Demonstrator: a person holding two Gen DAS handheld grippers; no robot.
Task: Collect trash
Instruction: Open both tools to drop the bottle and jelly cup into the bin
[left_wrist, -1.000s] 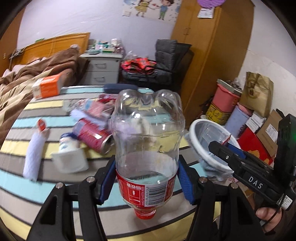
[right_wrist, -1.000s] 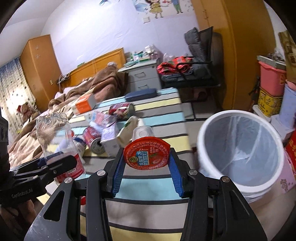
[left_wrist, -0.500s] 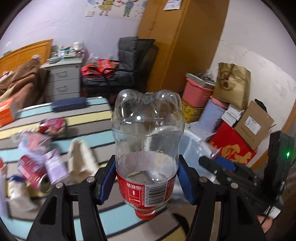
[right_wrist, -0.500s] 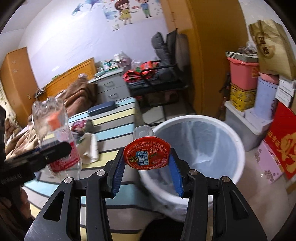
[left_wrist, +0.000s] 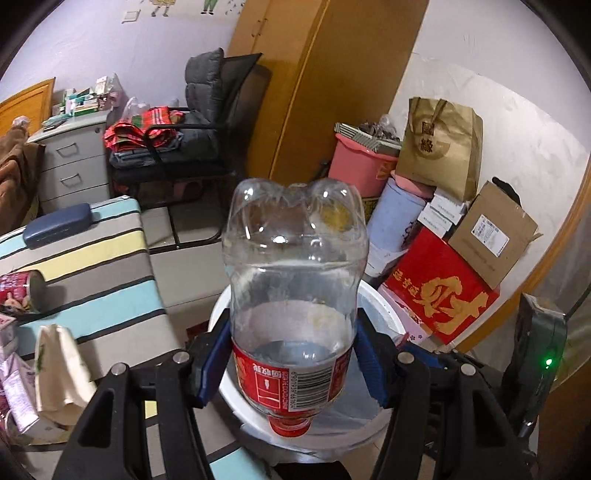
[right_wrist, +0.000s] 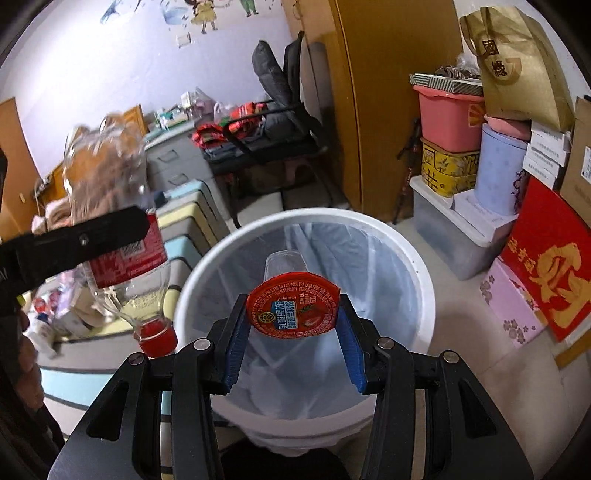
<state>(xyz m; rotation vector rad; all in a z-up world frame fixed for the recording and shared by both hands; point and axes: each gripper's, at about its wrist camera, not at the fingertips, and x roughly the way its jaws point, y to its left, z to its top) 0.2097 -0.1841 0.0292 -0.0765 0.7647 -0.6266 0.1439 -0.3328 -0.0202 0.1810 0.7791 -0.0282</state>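
Both grippers are loaded and positioned at the bin (right_wrist: 424, 280), a white round container lined with a clear bag.

1. Left gripper (left_wrist: 293, 363): the blue pads are closed on the labelled lower part of a clear plastic bottle (left_wrist: 295, 280). The bottle is held upside down, red cap toward the camera and base pointing away. In the left wrist view it hangs in front of the bin's near rim. In the right wrist view the cap sits just left of the rim, so the bottle appears not yet fully over the opening. Gripping across the label gives the pads a firm, ridged section instead of the thin clear wall.

2. Right gripper (right_wrist: 293, 325): the pads are clamped on the 2 sides of a small clear plastic cup (right_wrist: 291, 299) with a red foil lid. The lid faces the camera and the cup body points away, directly above the bin's opening. This position suggests a straight drop into the liner once the pads part.

3. Remaining trash: a red can (left_wrist: 22, 290), a crumpled paper bag (left_wrist: 59, 369) and other wrappers lie on the striped bed cover (left_wrist: 110, 266), left of the bin.

4. Judgement: the task is part done; the left load likely needs a short shift right before release.
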